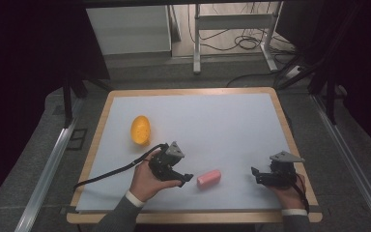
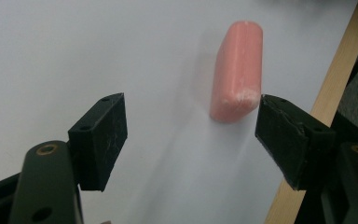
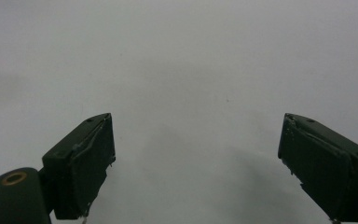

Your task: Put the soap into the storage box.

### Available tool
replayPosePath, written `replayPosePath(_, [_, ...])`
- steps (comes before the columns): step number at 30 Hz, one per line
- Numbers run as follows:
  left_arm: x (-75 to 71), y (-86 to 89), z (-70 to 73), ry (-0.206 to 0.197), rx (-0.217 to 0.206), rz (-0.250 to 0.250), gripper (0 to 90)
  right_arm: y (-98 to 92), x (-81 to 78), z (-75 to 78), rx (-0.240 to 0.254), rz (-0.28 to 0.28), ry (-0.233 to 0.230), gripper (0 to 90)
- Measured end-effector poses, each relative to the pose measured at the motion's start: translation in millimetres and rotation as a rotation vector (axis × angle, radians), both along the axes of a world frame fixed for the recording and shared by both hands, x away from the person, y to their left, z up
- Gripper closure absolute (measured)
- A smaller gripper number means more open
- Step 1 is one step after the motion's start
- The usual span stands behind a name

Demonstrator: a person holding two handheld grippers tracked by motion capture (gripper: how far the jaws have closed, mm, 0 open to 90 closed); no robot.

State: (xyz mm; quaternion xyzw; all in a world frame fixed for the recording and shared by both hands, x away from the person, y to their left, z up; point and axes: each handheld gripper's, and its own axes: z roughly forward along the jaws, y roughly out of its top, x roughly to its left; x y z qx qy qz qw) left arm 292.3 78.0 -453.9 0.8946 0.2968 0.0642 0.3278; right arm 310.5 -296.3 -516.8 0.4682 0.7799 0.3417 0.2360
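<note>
Item 1: small pink rounded rubbery block [image 1: 209, 178], lying flat on the white table surface [image 1: 212, 125] near the front wooden edge, between the two grippers.

Item 2: left gripper [image 1: 189, 177], jaws spread wide, the tips just short of the block's near end; in the left gripper view the block [image 2: 237, 70] sat off-centre, close to the right-hand jaw.

Item 3: right gripper [image 1: 254, 173], jaws wide and empty, resting well apart from the block over bare table.

Item 4: orange oval fruit-like object [image 1: 140, 129], farther back on the left, untouched.

Risk noted: with the block off-centre, closing would probably push one jaw against it first, skidding or twisting it away toward the table edge.
</note>
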Motion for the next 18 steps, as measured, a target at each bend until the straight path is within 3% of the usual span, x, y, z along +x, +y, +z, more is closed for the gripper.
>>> replayPosePath(15, [2.6, -9.8, -10.3, 0.050, 0.003, -0.022, 25.4, 2.4, 2.4, -1.9, -0.005, 0.000, 0.005, 10.4])
replayPosePath(16, [2.1, -12.1, -10.6, 0.040, 0.033, -0.030, 25.4, 3.0, 2.8, -2.3, -0.008, 0.002, 0.006, 10.4])
replayPosePath(18, [1.8, -14.0, -10.2, 0.039, 0.047, -0.044, 25.2, 3.6, 2.9, -2.6, -0.010, 0.003, 0.008, 10.3])
